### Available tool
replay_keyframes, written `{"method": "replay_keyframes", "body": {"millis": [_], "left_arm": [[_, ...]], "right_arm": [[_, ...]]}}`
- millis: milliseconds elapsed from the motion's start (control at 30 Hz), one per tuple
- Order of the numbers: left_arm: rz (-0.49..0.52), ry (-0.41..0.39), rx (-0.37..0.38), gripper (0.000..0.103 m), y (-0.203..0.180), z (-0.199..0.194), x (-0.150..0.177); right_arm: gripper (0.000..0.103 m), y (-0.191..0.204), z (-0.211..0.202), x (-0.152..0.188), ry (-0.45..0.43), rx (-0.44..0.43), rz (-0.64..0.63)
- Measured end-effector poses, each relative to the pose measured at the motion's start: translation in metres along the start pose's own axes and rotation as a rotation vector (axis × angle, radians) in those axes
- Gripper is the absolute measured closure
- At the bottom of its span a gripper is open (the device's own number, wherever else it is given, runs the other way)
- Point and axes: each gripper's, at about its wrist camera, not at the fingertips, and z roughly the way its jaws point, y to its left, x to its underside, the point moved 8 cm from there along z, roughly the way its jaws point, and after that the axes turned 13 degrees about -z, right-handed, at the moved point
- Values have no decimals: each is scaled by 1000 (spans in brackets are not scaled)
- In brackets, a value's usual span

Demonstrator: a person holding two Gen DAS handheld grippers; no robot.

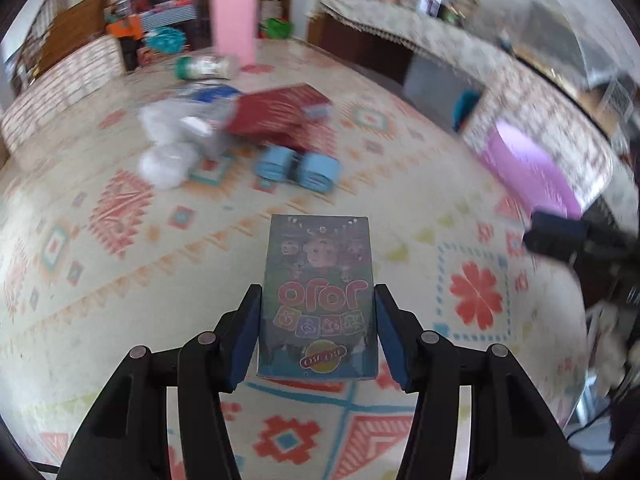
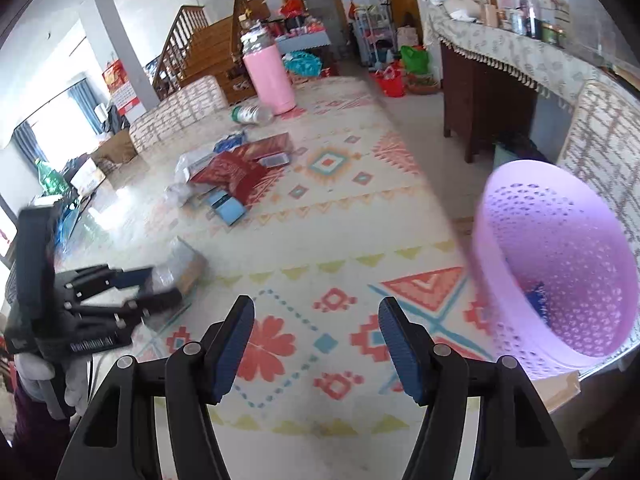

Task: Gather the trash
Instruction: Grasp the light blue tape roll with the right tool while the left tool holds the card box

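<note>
While the left wrist view looks down along its own fingers, the left gripper (image 1: 318,332) has a small printed box (image 1: 318,300) standing upright between its blue pads, both pads lying against the box's sides, so the jaws are closed on it part-way open. Below it lies the patterned tablecloth (image 1: 100,280) that covers the table. Toward the far end of the table sits a blurred heap of trash: a dark red packet (image 1: 276,114), crumpled clear plastic (image 1: 168,148) and two light blue boxes (image 1: 298,168). Beyond these a clear bottle with a green cap (image 1: 206,67) lies on its side in front of a tall pink container (image 1: 234,26) at the far edge. At the table's right edge a lilac basket (image 1: 528,172) shows only as a smear, and its inside cannot be read here.

In the right wrist view, the right gripper (image 2: 316,344) hangs over the near part of the cloth with its jaws wide apart and nothing between them. This view shows what the other does not: the basket (image 2: 560,256) is tipped toward the camera at the right edge, perforated, with a dark blue item (image 2: 538,298) inside. It also shows the left gripper (image 2: 140,284) from the side, near the table's left edge, held by a white-gloved hand (image 2: 38,376), the box (image 2: 180,264) blurred in its jaws.
</note>
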Motion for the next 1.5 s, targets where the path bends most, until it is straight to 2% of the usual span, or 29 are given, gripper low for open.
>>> {"method": "replay_keyframes", "body": {"millis": [67,300,400,500,700,867,1033,1233,1500], "left_arm": [[-63,-21,18,49,16,-5,-7],[-180,-105,29,49,60,-23,-19],[-228,-120,5,49,80,-25,-20],[-282,-126,21,49,91,-27,-23],[-298,-141,36,49,93,-33,-25],[-301,-138,31,49,93,-30,-24],[-313,-135,27,49,95,-28,-23],[-308,-143,18,49,95,-28,-24],[-291,-153,-11,49,92,-27,-22]], "right_arm": [[34,9,11,-5,12,-14,-10],[34,45,58,-41,41,-53,-74],[34,60,84,-60,57,-22,-145],[37,67,104,-75,64,19,-194],[37,77,133,-95,88,52,-247],[44,79,148,-99,113,83,-270],[61,83,149,-99,108,92,-281],[62,86,133,-84,105,64,-267],[62,83,91,-62,71,20,-220]]}}
